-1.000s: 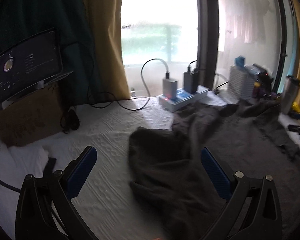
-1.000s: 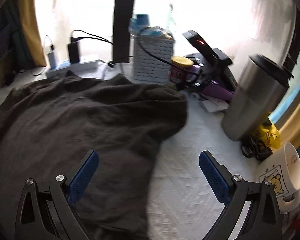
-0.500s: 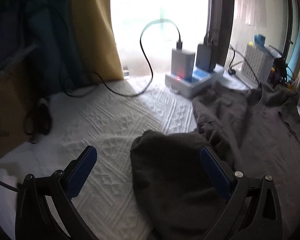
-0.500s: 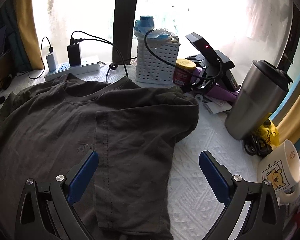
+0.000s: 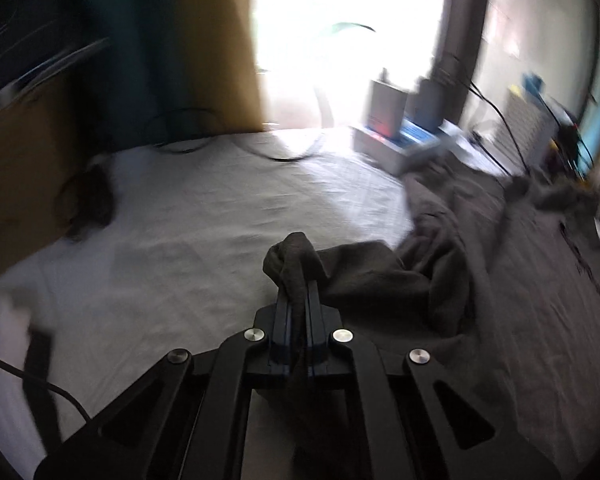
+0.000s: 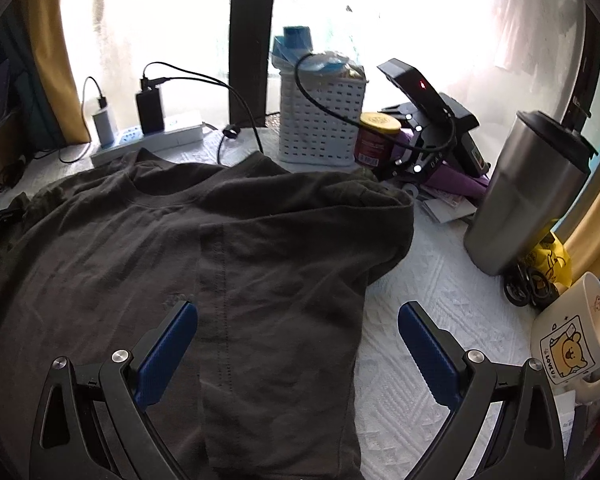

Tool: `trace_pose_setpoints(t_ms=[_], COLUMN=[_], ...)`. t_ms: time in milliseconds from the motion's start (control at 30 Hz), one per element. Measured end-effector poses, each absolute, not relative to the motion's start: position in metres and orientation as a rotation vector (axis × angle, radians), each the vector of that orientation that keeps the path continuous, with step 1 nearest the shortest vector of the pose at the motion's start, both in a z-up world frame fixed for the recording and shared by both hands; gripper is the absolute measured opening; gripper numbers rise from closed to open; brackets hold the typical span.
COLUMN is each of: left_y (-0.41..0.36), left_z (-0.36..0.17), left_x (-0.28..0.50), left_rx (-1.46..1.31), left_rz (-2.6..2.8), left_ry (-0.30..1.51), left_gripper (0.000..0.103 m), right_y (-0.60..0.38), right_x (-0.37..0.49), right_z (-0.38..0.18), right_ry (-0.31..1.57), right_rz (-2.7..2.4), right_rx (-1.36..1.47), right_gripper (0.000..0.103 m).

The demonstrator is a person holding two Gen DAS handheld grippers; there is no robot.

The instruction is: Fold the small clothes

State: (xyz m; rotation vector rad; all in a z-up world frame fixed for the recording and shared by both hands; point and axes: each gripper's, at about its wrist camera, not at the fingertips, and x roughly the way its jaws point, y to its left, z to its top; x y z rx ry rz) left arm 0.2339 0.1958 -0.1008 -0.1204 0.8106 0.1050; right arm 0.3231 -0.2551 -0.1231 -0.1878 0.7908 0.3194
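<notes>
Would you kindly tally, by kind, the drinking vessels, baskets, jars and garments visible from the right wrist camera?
Drinking vessels: 2, the steel tumbler and the bear mug
Baskets: 1, the white basket
Jars: 1, the yellow-lidded jar
Garments: 1, the dark T-shirt
Total: 5

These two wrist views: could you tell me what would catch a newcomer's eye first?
Most striking is the dark T-shirt spread across the white tablecloth, its right side already folded in over the chest. In the left wrist view, the left gripper is shut on a bunched edge of that shirt, while the right gripper hangs open above the folded part. Along the right edge stand a steel tumbler and a bear mug.
</notes>
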Motion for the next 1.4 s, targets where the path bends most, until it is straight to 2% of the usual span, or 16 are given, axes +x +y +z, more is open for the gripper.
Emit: trace_pose_setpoints(t_ms=[233,700,1067,1267,1300,1367,1400], left_y=[0.227,0.177,0.089,0.051,0.044,0.031,0.028], left_z=[-0.089,-0.045,-0.034,-0.056,-0.061,-0.066,-0.065], left_x=[0.198,0.179,0.199,0.220,0.222,0.220,0.216], left_rx=[-0.205,-0.085,-0.011,0.037,0.054,0.075,0.074], left_rz=[0.218,0.221,-0.011,-0.090,-0.112,-0.176,-0.194], left_ry=[0.738,0.623,0.698,0.848,0.880,0.911,0.911], left_gripper=[0.003,0.003,0.004,0.004,0.006,0.018,0.036], right_y=[-0.252,-0.260,-0.286,-0.308,-0.310,-0.316,-0.318], right_x=[0.308,0.288,0.275,0.270,0.269,0.268,0.268], right_z=[-0.111,-0.100,-0.104,-0.108,-0.109,-0.111,-0.112], right_ry=[0.759,0.723,0.715,0.713,0.714,0.716,0.717], right_rz=[0.348,0.384,0.364,0.351,0.348,0.342,0.339], right_rx=[-0.195,-0.169,-0.116,-0.078,-0.074,-0.065,-0.061], right_gripper=[0.101,0.101,0.101,0.101,0.101,0.101,0.101])
